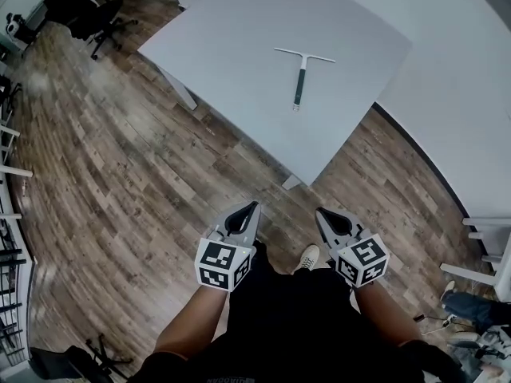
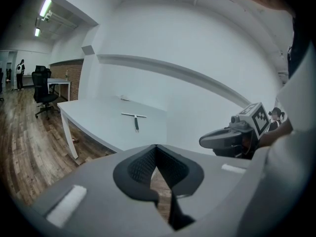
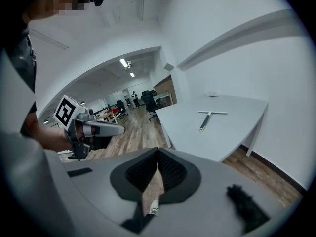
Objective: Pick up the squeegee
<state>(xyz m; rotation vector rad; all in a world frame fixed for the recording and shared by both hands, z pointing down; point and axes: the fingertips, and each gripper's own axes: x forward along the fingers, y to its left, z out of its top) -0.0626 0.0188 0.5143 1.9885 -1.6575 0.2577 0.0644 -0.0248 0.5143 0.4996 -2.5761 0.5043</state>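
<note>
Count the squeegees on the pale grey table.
1. The T-shaped squeegee with a dark handle and light crossbar lies near the middle of the pale grey table, handle toward the person. A small thing at the table's far edge is too small to identify.

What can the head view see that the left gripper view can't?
Only the head view shows the person's white shoe and the marker cube on the left gripper. Only the left gripper view shows the ceiling lights and a far-off person standing. Both show the squeegee lying on the grey table, the right gripper and the wooden floor.
</note>
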